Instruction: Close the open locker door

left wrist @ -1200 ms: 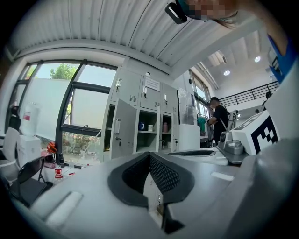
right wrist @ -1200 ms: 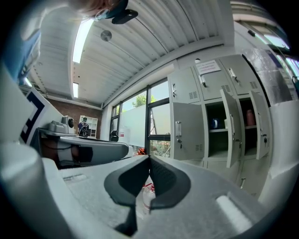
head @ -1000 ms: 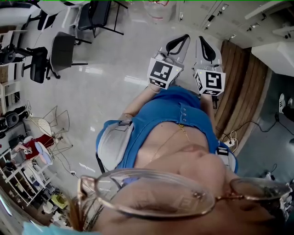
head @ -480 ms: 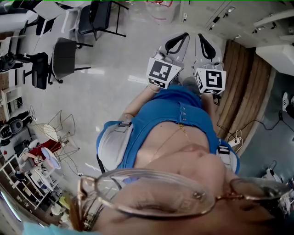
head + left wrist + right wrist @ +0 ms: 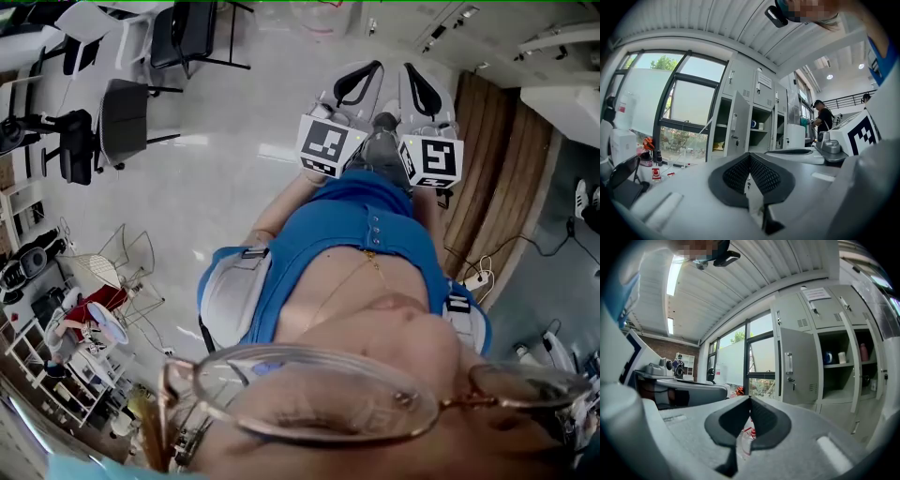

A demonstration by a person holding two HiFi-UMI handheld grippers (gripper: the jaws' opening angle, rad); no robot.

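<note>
The grey metal locker stands ahead, its door (image 5: 735, 127) swung out towards me, with a handle (image 5: 789, 363) on its face; the right gripper view shows the same door (image 5: 798, 366). Behind it are open shelves (image 5: 836, 365) with a blue mug (image 5: 828, 357) and a white cup. My left gripper (image 5: 750, 174) is shut, its dark pads meeting with nothing between them, well short of the door. My right gripper (image 5: 750, 417) is shut and empty too. In the head view both grippers (image 5: 359, 86) (image 5: 423, 92) point forward side by side over the floor.
A window wall (image 5: 679, 108) runs left of the lockers, with bottles and small items on a low surface (image 5: 655, 161) below it. A person (image 5: 821, 119) stands far off to the right. Black chairs (image 5: 122, 117) and a wire basket (image 5: 127, 262) stand on the floor to my left.
The floor, chairs and shelves have slid across the head view as I walk forward. A grey shoe has come into sight between the two marker cubes. Both grippers stay shut.
</note>
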